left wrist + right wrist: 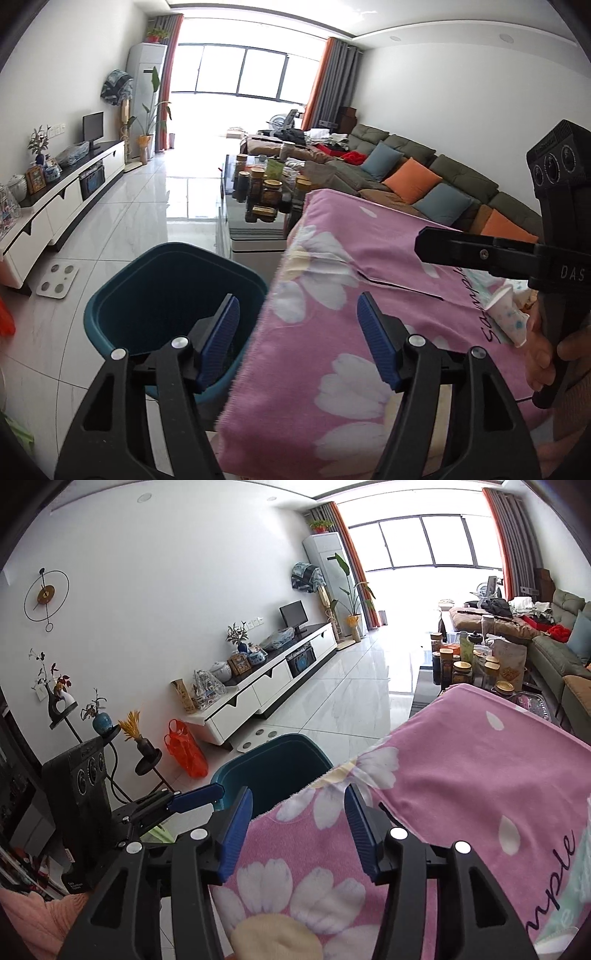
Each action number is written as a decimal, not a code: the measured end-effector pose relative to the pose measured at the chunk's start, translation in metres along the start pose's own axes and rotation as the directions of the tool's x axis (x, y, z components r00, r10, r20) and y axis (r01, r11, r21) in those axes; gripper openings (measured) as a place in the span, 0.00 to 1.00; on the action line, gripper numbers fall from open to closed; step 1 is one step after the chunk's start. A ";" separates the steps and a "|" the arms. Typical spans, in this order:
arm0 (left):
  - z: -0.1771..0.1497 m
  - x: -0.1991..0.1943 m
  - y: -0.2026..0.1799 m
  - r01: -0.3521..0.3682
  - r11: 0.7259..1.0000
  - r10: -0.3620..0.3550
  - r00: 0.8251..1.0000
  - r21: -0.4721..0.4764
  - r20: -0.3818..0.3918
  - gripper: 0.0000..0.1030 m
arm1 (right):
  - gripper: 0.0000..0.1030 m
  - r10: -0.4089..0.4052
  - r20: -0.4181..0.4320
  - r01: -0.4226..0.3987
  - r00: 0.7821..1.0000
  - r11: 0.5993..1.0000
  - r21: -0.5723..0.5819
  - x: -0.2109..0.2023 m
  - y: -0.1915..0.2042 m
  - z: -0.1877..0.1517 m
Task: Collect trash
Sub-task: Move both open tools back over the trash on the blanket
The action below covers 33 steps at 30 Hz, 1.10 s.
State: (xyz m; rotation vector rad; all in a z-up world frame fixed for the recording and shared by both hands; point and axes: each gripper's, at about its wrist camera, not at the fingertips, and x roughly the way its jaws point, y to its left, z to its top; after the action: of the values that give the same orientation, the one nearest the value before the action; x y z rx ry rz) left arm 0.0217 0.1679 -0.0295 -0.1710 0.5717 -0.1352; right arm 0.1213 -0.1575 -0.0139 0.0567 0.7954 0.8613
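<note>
At the bottom of the left wrist view, the left gripper [297, 339] stands with its blue pads spread apart and nothing between them. Its left pad [218, 343] hangs over the mouth of the teal bin [110, 306], while the right pad [376, 343] is over the pink flowered cloth [332, 295] that covers a raised surface filling the lower right of the frame. The bin stands on the white tiled floor [122, 221], its right rim just beside the cloth's edge; its inside is dark and what it holds cannot be told.

On the cloth at the right edge of that view lies a crumpled paper cup [508, 317], white with blue dots, on its side. It is well to the right of the left gripper, just beside the person's hand [543, 354] that grips the handle of the right gripper [461, 254]; from here only a black arm of that tool shows.

In the right wrist view the right gripper [299, 827] also stands spread, with nothing clamped; both pads are over the near corner of the cloth [461, 775]. The bin [280, 771] sits just beyond the left pad, in the centre of the frame. The left gripper [195, 799] shows at lower left, one blue finger reaching the bin's rim. An orange plastic bag [186, 749] rests on the floor left of the bin.
</note>
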 end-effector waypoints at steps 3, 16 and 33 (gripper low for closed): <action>-0.006 0.004 -0.040 0.091 0.994 -0.090 0.996 0.057 -0.028 0.65 | 0.49 -0.049 0.030 0.048 0.998 0.999 0.016 -0.030 -0.013 -0.011; -0.029 0.034 -0.160 0.346 0.922 -0.317 0.932 0.175 -0.175 0.65 | 0.49 -0.293 0.092 0.273 0.952 0.945 0.182 -0.132 -0.079 -0.069; -0.033 0.082 -0.228 0.447 0.881 -0.378 0.862 0.156 -0.337 0.64 | 0.50 -0.506 0.117 0.444 0.854 0.829 0.341 -0.190 -0.142 -0.098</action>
State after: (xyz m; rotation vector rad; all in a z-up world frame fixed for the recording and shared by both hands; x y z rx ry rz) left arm 0.0532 -0.0732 -0.0549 -0.0445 0.8100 -0.6577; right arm 0.0772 -0.4104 -0.0188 0.2047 0.6987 0.2427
